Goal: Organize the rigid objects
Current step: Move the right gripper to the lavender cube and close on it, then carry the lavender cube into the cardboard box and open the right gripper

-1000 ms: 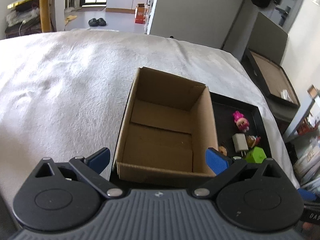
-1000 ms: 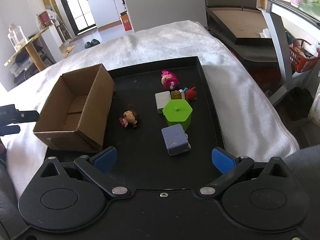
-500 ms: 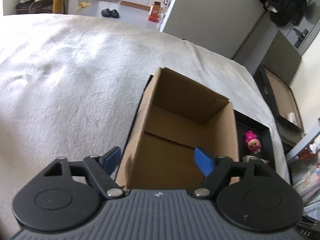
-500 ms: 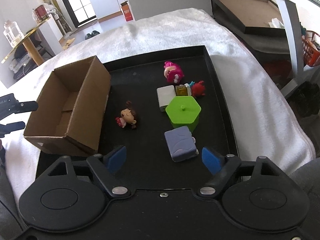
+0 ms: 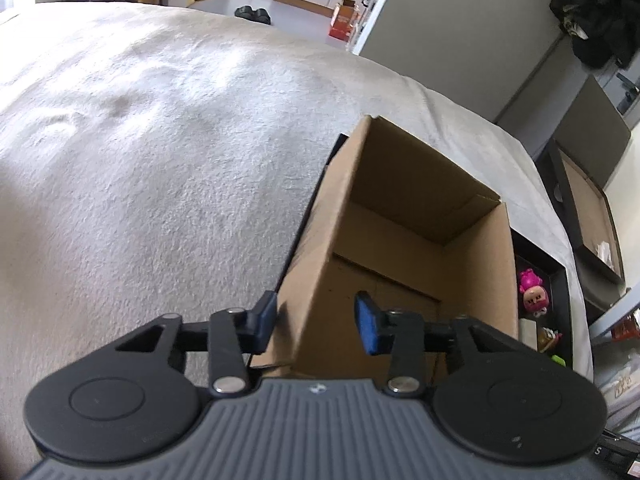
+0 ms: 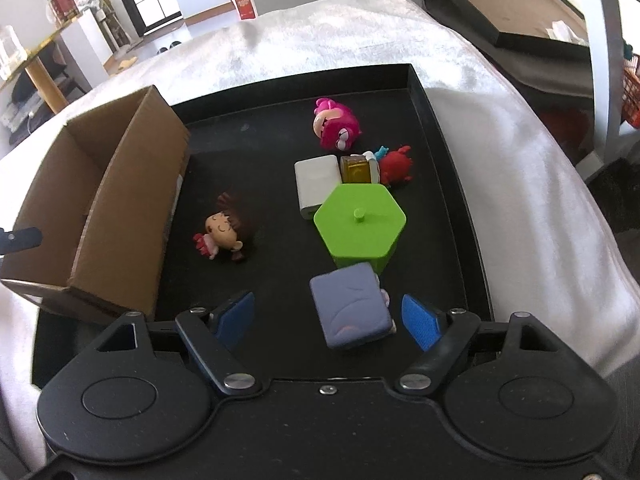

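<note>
An open, empty cardboard box [image 5: 400, 240] stands at the left end of a black tray [image 6: 260, 140]. My left gripper [image 5: 316, 324] straddles the box's near left wall, one finger outside and one inside. Its jaws are closing, and a gap remains at the inner pad. My right gripper [image 6: 327, 319] hangs low over the tray with a purple-blue block [image 6: 350, 308] between its fingers, nearer the right pad. Its jaws are closing too and do not touch the block. Beyond lie a green hexagonal container [image 6: 360, 228], a white block [image 6: 316, 184], a brown-haired doll [image 6: 224, 230] and a pink figure [image 6: 334, 128].
A small yellow box [image 6: 356, 168] and a red crab toy [image 6: 394, 166] sit behind the green container. The tray rests on a white blanket [image 5: 160, 160]. Another dark tray [image 6: 500, 12] lies off the far right edge, beside a grey shelf frame [image 6: 600, 60].
The left gripper sank and shifted left, from spanning the whole box to straddling its left wall, its jaws much narrower. The right gripper came down closer to the purple-blue block and its jaws narrowed.
</note>
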A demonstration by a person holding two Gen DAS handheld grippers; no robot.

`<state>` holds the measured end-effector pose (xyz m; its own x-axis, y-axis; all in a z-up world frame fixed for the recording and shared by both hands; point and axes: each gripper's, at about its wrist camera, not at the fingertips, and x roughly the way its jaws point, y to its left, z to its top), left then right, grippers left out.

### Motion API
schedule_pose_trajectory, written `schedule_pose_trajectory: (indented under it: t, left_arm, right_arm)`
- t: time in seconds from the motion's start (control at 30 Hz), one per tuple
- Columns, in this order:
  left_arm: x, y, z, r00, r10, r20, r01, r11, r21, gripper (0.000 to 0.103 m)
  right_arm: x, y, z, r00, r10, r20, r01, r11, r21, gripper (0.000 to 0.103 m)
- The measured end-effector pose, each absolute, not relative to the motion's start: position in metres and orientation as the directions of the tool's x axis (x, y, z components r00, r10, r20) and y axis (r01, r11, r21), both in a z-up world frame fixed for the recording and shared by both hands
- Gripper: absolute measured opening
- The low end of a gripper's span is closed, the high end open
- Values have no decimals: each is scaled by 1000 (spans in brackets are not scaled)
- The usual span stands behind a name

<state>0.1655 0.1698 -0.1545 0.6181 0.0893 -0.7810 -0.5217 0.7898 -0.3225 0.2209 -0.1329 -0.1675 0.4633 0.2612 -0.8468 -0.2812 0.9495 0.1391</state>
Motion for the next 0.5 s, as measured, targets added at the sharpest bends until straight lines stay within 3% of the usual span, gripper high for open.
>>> schedule_pose_trajectory:
  t: [0.17, 0.3, 0.5]
  left_arm:
    - [165, 169, -157, 621, 98, -778, -521, 793, -316, 38]
    - [161, 174, -162, 627, 68, -776, -526, 772, -357, 20]
    - [155, 173, -164, 638, 57, -768, -516, 772, -372, 20]
  right_arm:
    - [228, -131, -178, 455, 239, -857, -274, 954, 121, 62]
    - [227, -128, -180, 463, 225, -857, -291, 952, 92, 46]
    - [224, -132, -175, 448, 245, -860, -288, 950, 121, 42]
